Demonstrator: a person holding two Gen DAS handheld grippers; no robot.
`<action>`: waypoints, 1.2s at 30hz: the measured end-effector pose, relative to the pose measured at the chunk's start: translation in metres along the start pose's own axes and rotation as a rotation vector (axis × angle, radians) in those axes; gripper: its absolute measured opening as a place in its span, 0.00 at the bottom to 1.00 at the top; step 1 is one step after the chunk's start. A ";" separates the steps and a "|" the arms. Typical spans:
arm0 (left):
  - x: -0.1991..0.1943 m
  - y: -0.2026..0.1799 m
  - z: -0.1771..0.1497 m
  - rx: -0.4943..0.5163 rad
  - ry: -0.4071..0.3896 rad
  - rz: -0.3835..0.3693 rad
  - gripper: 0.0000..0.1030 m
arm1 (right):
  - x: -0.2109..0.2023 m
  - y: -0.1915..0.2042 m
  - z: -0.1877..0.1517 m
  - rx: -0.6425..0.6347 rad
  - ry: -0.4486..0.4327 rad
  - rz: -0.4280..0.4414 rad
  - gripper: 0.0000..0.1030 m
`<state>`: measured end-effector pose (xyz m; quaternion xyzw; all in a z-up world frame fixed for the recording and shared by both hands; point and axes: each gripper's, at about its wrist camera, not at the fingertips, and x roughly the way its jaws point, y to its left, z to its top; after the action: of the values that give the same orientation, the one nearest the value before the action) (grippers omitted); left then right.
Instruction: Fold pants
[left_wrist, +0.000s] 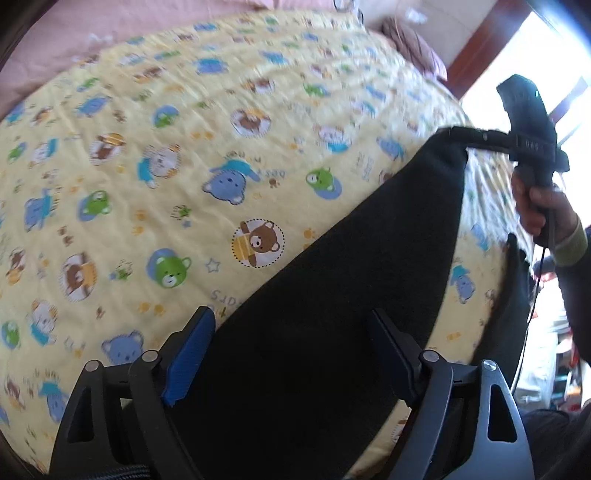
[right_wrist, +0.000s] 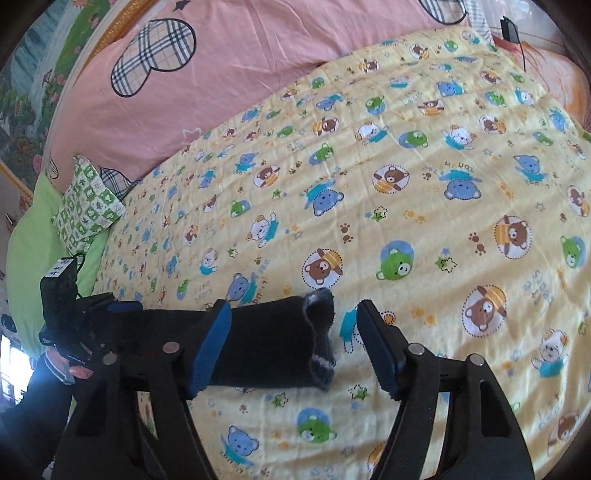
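Black pants (left_wrist: 332, 277) lie stretched out on a yellow bear-print blanket (left_wrist: 166, 155). In the left wrist view my left gripper (left_wrist: 291, 350) hovers over their near end, jaws wide, cloth beneath and between the fingers. At the far end a hand holds my right gripper (left_wrist: 456, 133), its tips at the cloth's corner. The right wrist view shows the pants (right_wrist: 266, 339) ending in a rumpled cuff (right_wrist: 321, 325) between the right gripper's (right_wrist: 293, 343) spread pads; the right pad stands clear of the cloth. My left gripper (right_wrist: 122, 314) sits at the pants' other end.
Pink pillows (right_wrist: 221, 74) and a small green patterned cushion (right_wrist: 88, 206) line the head of the bed. The yellow blanket (right_wrist: 424, 192) spreads wide beyond the pants. The bed's edge and a bright window (left_wrist: 554, 74) lie at the right of the left wrist view.
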<state>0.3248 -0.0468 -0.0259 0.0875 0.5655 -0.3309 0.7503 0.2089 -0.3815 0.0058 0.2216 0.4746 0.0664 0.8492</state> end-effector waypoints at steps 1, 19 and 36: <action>0.005 0.001 0.003 0.014 0.017 -0.001 0.81 | 0.003 -0.001 -0.001 -0.001 0.009 -0.001 0.66; -0.029 -0.033 -0.010 0.099 -0.018 -0.093 0.05 | -0.012 0.025 -0.003 -0.108 -0.002 0.038 0.09; -0.093 -0.120 -0.113 0.033 -0.181 -0.110 0.04 | -0.093 0.034 -0.091 -0.142 -0.147 0.151 0.09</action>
<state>0.1510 -0.0442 0.0488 0.0381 0.4938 -0.3875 0.7775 0.0856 -0.3526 0.0522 0.2006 0.3873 0.1473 0.8877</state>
